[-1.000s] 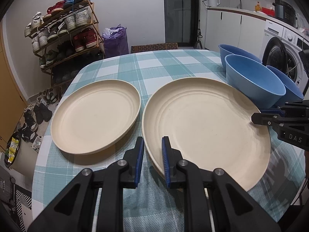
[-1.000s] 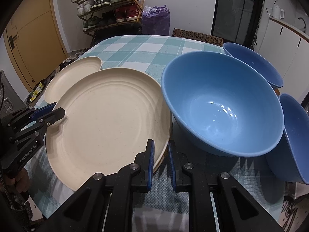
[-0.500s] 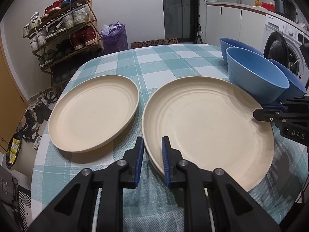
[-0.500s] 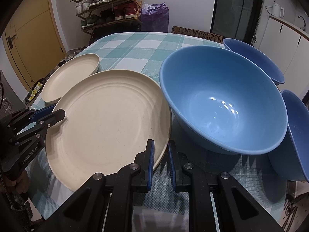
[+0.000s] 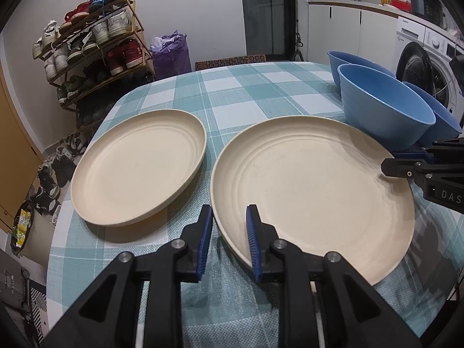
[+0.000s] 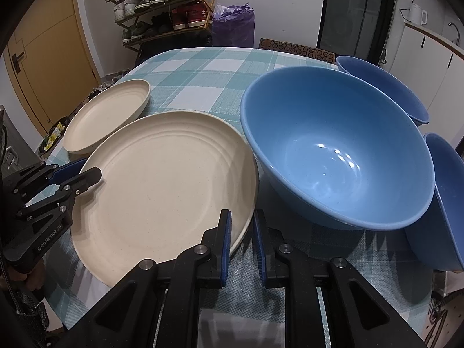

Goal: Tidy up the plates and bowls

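A large cream plate is held a little above the checked table by both grippers. My left gripper is shut on its near-left rim; it also shows in the right wrist view. My right gripper is shut on the opposite rim, next to a blue bowl; it also shows in the left wrist view. A second cream plate lies on the table to the left.
Three blue bowls crowd the table's right side; two more show in the right wrist view. Checked tablecloth. A shoe rack and purple bag stand beyond the table; a washing machine is at right.
The large plate, gripped on both rims, has risen and tilted slightly and pulled away from the second plate; both grippers stayed shut on it.
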Demonstrator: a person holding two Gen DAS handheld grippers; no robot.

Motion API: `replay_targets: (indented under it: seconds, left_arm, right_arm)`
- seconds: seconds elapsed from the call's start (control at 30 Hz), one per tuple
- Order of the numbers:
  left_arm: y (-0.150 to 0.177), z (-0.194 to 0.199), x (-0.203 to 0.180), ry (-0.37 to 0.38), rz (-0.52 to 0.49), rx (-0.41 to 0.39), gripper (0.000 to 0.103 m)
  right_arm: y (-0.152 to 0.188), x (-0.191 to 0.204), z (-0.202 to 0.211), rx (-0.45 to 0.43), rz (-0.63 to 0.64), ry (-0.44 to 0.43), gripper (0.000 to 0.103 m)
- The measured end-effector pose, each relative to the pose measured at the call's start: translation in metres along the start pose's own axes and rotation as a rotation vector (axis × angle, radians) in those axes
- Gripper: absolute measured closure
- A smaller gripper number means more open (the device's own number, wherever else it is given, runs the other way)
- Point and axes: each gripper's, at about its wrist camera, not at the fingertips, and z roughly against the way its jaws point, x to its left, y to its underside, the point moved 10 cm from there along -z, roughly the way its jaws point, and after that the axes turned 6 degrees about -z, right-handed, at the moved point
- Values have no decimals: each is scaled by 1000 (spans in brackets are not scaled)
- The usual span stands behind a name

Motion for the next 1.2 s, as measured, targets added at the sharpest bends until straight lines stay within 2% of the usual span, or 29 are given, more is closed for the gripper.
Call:
replay_targets:
  seconds: [0.2,0.27,0.4,0.6,0.67,0.87,1.0,1.07,1.13,1.2]
  left_arm:
    - [1,0,-2,-4,-8,3,78]
    - [2,0,-3,-4,-11,6,76]
    - [3,-1,-6,27,2,19,63]
    - [8,1,-8,58,28,36,59]
    - [8,5,-5,66,47,30,56]
    - [8,22,13,67,96,0,53]
    - [10,31,30,53,138,-17,50]
    - [11,35,37,48,154,-23,44]
    - [11,40,47,30,176,-43,18]
    - [8,48,56,14,190,-78,14]
  right_arm:
    - [0,0,0,3,5,0,86]
    - [0,1,0,4,2,-7,83]
    - [1,4,0,4,4,-26,78]
    - [3,10,4,4,-1,-71,63]
    - [1,11,8,-5,-1,-71,53]
    - [-6,14,19,-37,-12,-94,33]
    - [-9,23,25,-46,-10,-127,29]
    - [-9,28,27,-47,4,-132,27]
    - [-10,33,30,-54,13,-139,23]
    - [-12,39,33,-64,21,-144,21]
